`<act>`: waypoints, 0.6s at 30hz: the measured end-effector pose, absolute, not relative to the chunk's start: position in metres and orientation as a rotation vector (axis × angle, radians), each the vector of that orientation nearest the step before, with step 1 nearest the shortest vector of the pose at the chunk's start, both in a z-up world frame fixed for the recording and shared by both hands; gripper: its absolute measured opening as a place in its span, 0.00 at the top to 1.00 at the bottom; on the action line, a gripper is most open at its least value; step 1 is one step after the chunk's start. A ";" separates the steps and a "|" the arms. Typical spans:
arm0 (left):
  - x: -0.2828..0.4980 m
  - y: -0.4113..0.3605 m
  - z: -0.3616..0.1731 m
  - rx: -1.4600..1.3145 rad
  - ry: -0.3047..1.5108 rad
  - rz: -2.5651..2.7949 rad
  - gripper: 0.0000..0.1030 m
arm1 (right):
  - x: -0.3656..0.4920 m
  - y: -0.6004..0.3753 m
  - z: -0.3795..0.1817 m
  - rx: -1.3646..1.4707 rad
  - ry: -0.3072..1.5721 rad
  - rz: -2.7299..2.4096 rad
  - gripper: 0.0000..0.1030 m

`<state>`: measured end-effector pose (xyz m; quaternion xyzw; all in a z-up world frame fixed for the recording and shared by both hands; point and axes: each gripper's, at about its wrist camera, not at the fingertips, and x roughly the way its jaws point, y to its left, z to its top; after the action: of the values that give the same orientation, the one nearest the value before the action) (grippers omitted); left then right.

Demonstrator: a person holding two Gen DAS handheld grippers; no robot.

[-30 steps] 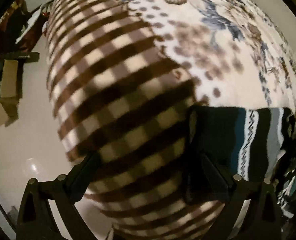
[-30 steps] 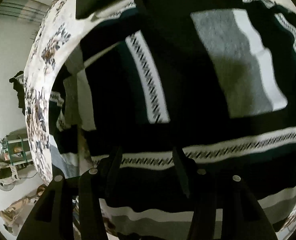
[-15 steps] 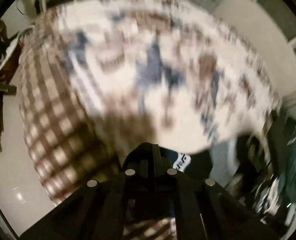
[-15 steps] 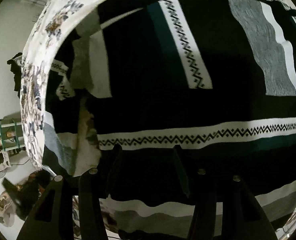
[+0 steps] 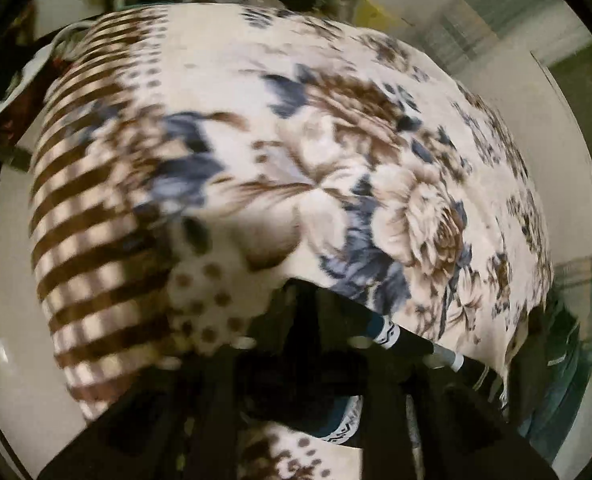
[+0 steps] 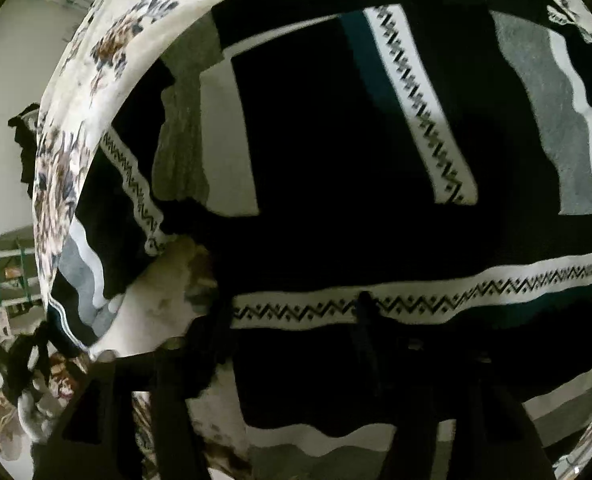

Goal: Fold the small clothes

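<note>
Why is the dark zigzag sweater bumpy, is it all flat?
Not flat: the sweater lies partly doubled over itself on the flowery blanket, and the left gripper pinches one edge.

Your sweater [image 6: 335, 160] is black with white zigzag, grey and teal bands; the blanket [image 5: 335, 140] is cream, brown-checked, blue-flowered.

This looks like a lived-in home, probably a bedroom. A bed is covered by a plush floral blanket [image 5: 335, 168] with a brown checked border along its left edge. A pale glossy floor [image 5: 8, 320] lies beside it. Past the bed's far edge stands a green metal shelf rack [image 6: 8, 276], with plain white walls [image 6: 8, 60] and heaped dark clothes [image 5: 551, 360] at the bed's right corner.
</note>
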<state>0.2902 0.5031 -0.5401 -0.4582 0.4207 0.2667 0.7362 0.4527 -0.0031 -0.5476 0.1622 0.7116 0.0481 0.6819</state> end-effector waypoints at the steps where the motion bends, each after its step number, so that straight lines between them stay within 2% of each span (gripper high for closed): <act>1: 0.278 0.502 -0.541 -1.038 0.904 0.605 0.46 | 0.453 -0.005 -0.547 0.377 1.591 0.102 0.29; 2: 0.268 0.499 -0.544 -1.073 0.881 0.618 0.34 | 0.454 -0.007 -0.547 0.387 1.589 0.094 0.29; 4: 0.248 0.492 -0.559 -1.203 0.836 0.597 0.34 | 0.455 -0.013 -0.549 0.395 1.586 0.073 0.29; 7: 0.251 0.480 -0.591 -1.318 0.864 0.563 0.34 | 0.454 -0.023 -0.553 0.410 1.582 0.045 0.29; 11: 0.282 0.471 -0.603 -1.249 0.890 0.606 0.35 | 0.451 -0.034 -0.557 0.426 1.586 0.027 0.29; 12: 0.290 0.470 -0.597 -1.201 0.879 0.629 0.40 | 0.450 -0.036 -0.557 0.425 1.584 0.027 0.29; 13: 0.296 0.468 -0.590 -1.154 0.860 0.643 0.55 | 0.449 -0.039 -0.557 0.419 1.581 0.026 0.29; 14: 0.305 0.466 -0.579 -1.089 0.857 0.650 0.96 | 0.449 -0.043 -0.555 0.405 1.575 0.020 0.29; 17: 0.321 0.457 -0.545 -0.926 0.852 0.676 0.95 | 0.449 -0.052 -0.544 0.267 1.537 -0.068 0.29; 18: 0.325 0.453 -0.531 -0.874 0.843 0.674 0.95 | 0.451 -0.055 -0.540 0.212 1.517 -0.101 0.20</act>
<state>0.3250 0.4527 -0.5307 -0.4027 0.3885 0.3105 0.7685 0.4507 -0.0548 -0.5396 0.0959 0.6862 -0.0459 0.7196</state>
